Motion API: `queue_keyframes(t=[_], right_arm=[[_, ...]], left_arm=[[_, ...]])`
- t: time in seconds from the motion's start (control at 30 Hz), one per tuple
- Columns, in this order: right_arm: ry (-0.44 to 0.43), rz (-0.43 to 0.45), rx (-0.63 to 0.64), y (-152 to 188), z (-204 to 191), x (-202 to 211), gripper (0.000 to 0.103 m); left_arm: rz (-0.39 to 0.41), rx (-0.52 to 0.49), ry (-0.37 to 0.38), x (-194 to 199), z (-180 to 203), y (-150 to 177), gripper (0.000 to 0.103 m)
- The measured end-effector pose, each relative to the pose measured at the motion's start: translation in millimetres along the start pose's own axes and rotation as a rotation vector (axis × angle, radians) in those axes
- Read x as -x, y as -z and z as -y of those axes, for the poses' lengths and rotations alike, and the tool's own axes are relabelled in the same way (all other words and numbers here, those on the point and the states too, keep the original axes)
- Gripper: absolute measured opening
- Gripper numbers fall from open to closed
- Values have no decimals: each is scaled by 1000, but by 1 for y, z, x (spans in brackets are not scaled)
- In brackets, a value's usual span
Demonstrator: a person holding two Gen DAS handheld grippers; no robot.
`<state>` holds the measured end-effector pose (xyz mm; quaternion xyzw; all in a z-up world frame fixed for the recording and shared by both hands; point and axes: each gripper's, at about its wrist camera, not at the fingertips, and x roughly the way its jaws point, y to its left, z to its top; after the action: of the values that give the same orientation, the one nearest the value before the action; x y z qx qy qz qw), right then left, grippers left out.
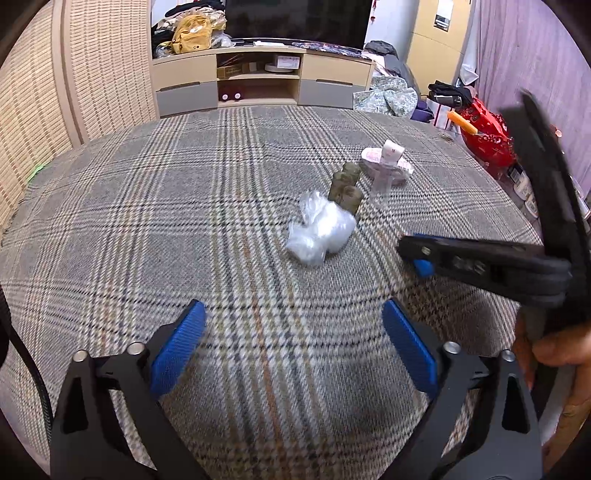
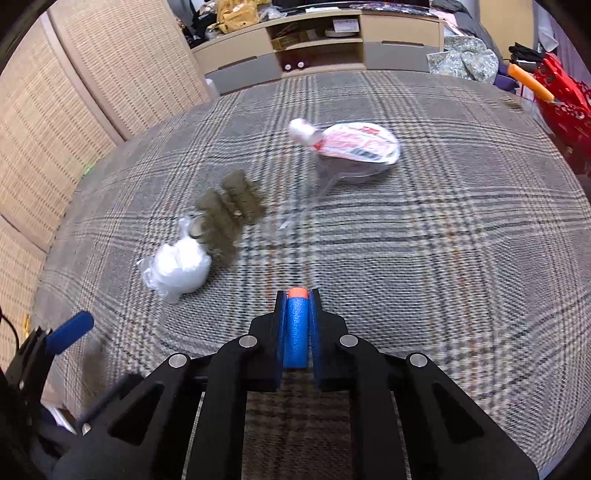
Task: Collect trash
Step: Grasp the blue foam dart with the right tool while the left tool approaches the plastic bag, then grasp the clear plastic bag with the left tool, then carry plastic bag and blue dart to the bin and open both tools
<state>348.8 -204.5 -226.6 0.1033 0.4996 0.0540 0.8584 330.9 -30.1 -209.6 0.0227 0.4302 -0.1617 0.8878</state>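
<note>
Foam dart (image 2: 295, 332), blue with orange tip, clamped between right gripper (image 2: 298, 302) pads above plaid bedspread (image 2: 443, 258), toward near edge. Left gripper (image 1: 293, 325) spread wide, empty. Mid-bedspread: crumpled clear plastic (image 1: 320, 232), olive bundle (image 1: 346, 186), possibly rolled fabric, lidded cup (image 1: 386, 164).

A lived-in home: a plaid-covered bed (image 1: 147, 229) fills the room, a television (image 1: 295, 18) stands on a low media cabinet (image 1: 258, 77) at the far wall, with clothes (image 1: 388, 96) heaped at far right.
</note>
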Motion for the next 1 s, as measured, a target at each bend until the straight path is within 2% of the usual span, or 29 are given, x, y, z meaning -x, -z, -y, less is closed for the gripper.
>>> queue_keyframes(t=[0.13, 0.27, 0.4, 0.43, 0.47, 0.53, 0.63, 0.87, 1.0], right_arm=[[2, 18, -20, 2, 19, 6, 13], [-8, 23, -19, 0, 30, 6, 13], [-20, 22, -7, 3, 36, 9, 13], [-24, 22, -7, 5, 38, 11, 13], [-27, 23, -7, 6, 39, 12, 13], [-27, 22, -3, 7, 38, 13, 13], [-25, 20, 2, 11, 35, 15, 13], [-44, 26, 20, 37, 32, 38, 13], [-47, 31, 31, 56, 26, 60, 13]], left_arm=[[12, -9, 10, -14, 4, -13, 81], [16, -8, 27, -26, 5, -24, 68], [9, -20, 35, -40, 7, -32, 63], [5, -19, 41, -43, 7, -33, 57], [-2, -18, 46, -45, 6, -34, 45], [-15, -13, 64, -48, 6, -33, 32], [-10, -24, 63, -44, 8, -29, 22], [-23, -23, 58, -16, 17, -5, 18], [-23, -12, 57, 16, 24, 18, 18]])
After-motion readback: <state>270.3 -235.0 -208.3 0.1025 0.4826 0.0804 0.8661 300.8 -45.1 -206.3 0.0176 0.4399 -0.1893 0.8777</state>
